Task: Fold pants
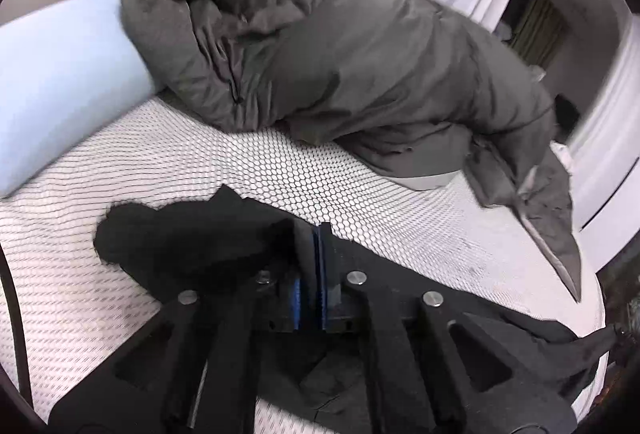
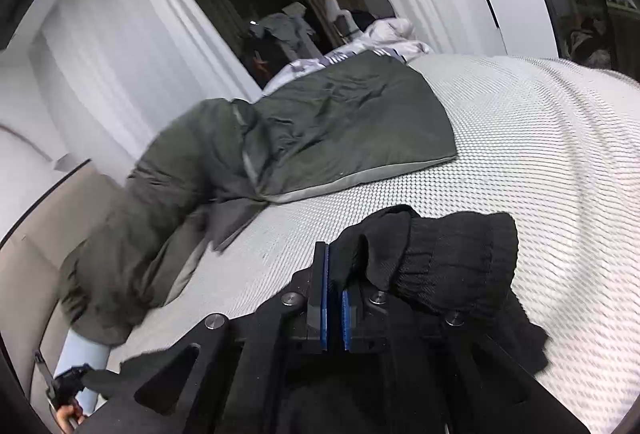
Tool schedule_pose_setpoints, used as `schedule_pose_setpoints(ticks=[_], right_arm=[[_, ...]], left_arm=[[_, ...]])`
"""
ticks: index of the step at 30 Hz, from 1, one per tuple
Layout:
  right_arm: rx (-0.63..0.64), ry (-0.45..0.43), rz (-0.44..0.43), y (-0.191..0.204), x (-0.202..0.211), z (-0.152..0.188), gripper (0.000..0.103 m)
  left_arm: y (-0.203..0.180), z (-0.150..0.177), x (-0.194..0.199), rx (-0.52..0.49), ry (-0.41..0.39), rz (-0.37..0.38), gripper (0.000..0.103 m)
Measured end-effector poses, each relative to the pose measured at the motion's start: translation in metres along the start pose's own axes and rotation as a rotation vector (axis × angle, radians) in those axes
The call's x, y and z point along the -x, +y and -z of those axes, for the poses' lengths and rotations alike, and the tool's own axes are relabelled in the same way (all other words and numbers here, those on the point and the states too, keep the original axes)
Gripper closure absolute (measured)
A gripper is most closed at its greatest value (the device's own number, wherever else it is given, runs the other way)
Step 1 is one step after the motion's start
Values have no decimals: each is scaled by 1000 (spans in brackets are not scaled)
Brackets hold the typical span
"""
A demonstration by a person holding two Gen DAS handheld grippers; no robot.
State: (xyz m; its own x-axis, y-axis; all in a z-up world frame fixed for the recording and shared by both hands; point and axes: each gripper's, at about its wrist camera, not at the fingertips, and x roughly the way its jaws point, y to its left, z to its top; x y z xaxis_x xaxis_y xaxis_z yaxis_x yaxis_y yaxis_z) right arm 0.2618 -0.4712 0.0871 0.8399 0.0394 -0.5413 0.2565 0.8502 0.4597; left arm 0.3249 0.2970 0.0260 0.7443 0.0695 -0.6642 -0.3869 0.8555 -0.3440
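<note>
- Our left gripper [image 1: 316, 234] has its two blue pads pressed together, and black cloth of the pants [image 1: 192, 238] is pinched between them.
- From that grip the pants bunch up in a dark lump just to the left of the gripper, and more black cloth trails off to the right, low by the edge of the bed [image 1: 200, 162].
- Our right gripper [image 2: 335, 262] is clenched too, with a fold of the pants [image 2: 448, 266] caught between its pads.
- In the right view the ribbed cuff [image 2: 460, 258] of the pants sits just to the right of the gripper, bunched up and lying on the white cover with little dots.
- A big gray blanket [image 1: 340, 62] lies crumpled on the bed, well ahead of the left gripper.
- A light blue pillow [image 1: 60, 82] sits ahead and to the left, touching the blanket.
- In the right view the blanket [image 2: 320, 138] lies ahead and to the left of the gripper, apart from the pants.
- White curtains [image 2: 120, 46] hang behind the bed.
- The other gripper [image 2: 64, 386] shows low at the far left in the right view, beside the pillow.
</note>
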Motion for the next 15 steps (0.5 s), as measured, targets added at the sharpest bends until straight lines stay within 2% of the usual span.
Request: schedule_pose_setpoints(ticks=[2, 6, 8, 10, 13, 15], right_arm=[[0, 48, 29, 1, -36, -10, 97], [77, 207, 128, 1, -94, -8, 87], [100, 236, 150, -4, -96, -1, 76], [94, 210, 121, -11, -84, 5, 41], [92, 167, 127, -16, -61, 13, 19], [102, 158, 116, -16, -42, 22, 13]], left_arm=[[-6, -8, -34, -7, 49, -41, 82], [-7, -3, -55, -31, 57, -44, 63], [0, 3, -53, -11, 53, -17, 37], [10, 8, -45, 26, 43, -9, 30], [20, 18, -26, 53, 26, 14, 23], [19, 30, -10, 43, 17, 18, 23]])
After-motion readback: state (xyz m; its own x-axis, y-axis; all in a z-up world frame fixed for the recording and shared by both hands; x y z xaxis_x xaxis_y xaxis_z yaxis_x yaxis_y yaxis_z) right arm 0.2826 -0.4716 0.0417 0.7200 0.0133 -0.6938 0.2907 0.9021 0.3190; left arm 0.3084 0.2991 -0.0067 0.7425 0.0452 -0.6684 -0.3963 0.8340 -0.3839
